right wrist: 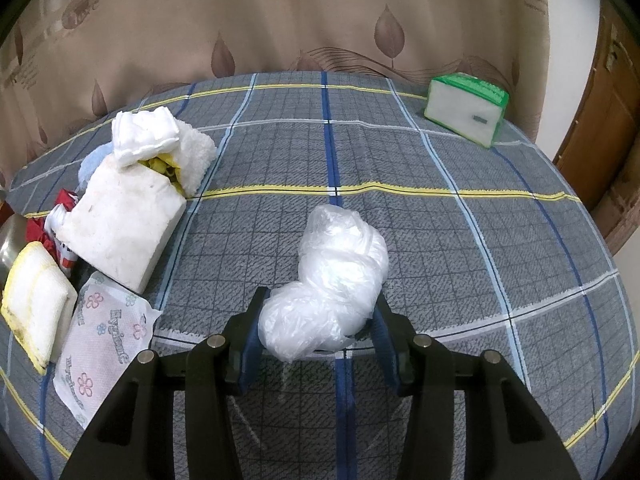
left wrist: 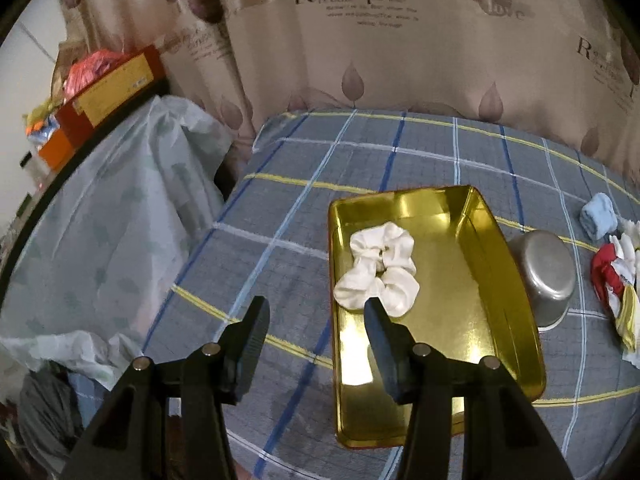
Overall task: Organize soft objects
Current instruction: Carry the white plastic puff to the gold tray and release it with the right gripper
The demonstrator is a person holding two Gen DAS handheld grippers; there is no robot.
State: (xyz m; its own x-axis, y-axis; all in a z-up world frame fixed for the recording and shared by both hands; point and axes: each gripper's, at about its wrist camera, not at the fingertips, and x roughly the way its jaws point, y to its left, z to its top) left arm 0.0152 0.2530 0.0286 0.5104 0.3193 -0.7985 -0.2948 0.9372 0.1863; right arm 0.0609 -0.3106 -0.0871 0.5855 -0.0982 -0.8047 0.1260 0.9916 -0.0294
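The left tool (left wrist: 316,312) hangs spread and empty above the near left corner of the gold tin (left wrist: 516,304), one finger just over the white scrunchie (left wrist: 378,266) lying inside that tin on the plaid table (left wrist: 280,216). The right tool (right wrist: 318,312) pinches the near end of a crumpled clear plastic bag (right wrist: 332,280), which rests on the table. A pile of cloths and a sponge (right wrist: 120,224) sits to the left of the bag.
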